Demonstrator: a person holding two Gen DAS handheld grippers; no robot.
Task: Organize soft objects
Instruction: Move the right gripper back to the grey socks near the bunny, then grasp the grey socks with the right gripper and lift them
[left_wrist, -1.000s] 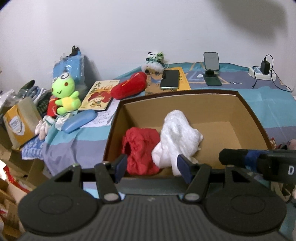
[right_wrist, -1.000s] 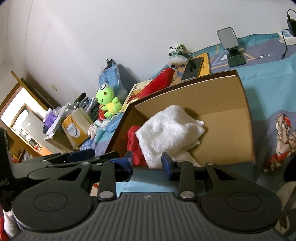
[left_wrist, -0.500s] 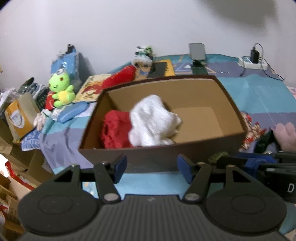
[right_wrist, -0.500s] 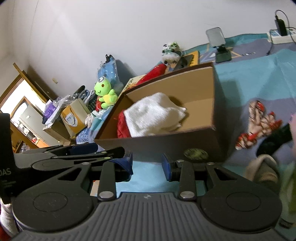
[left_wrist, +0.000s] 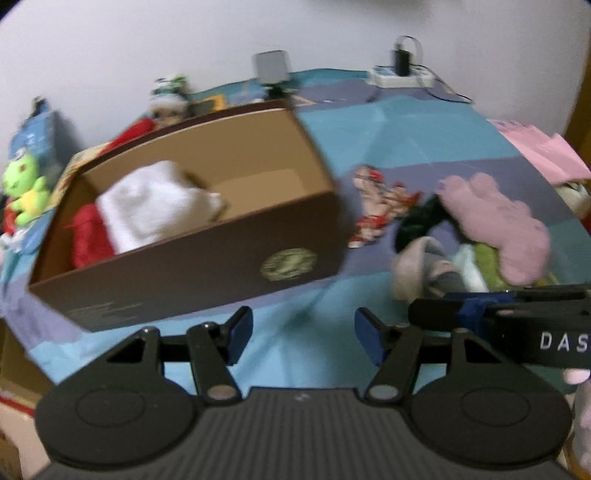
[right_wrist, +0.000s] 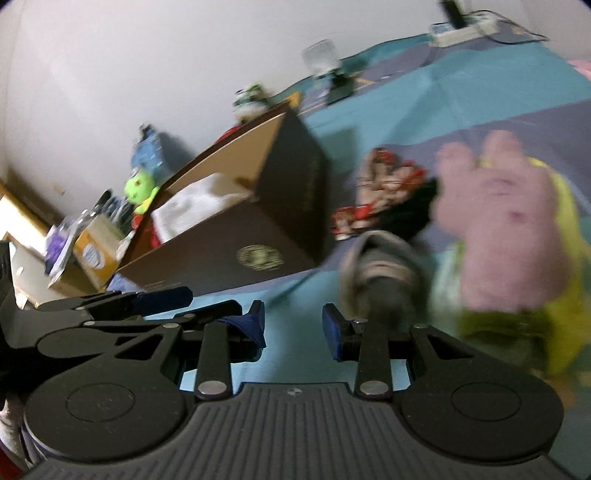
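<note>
Both views are motion-blurred. Left gripper (left_wrist: 301, 334): fingers spread wide, nothing between them, over the blue bedspread (left_wrist: 406, 125) at lower centre of its frame. Right gripper (right_wrist: 293, 326): fingers parted, empty, at lower centre of its view.

Brown cardboard box (left_wrist: 207, 266) now sits in the left half of the left view, where 0.5 s ago it filled the centre; both cameras have swung rightward. White towel (left_wrist: 155, 210) and red cloth (left_wrist: 88, 236) lie inside the box at its left end, touching, same as before.

A pile of soft items has come into view right of the box: pink plush (left_wrist: 498, 225) on top, grey cloth (left_wrist: 424, 266) and dark green piece (left_wrist: 421, 221) beside it. In the right view the pink plush (right_wrist: 506, 229) fills the right side, over yellow-green fabric (right_wrist: 517, 321). Green frog toy (left_wrist: 24, 188) sits at far left edge.
</note>
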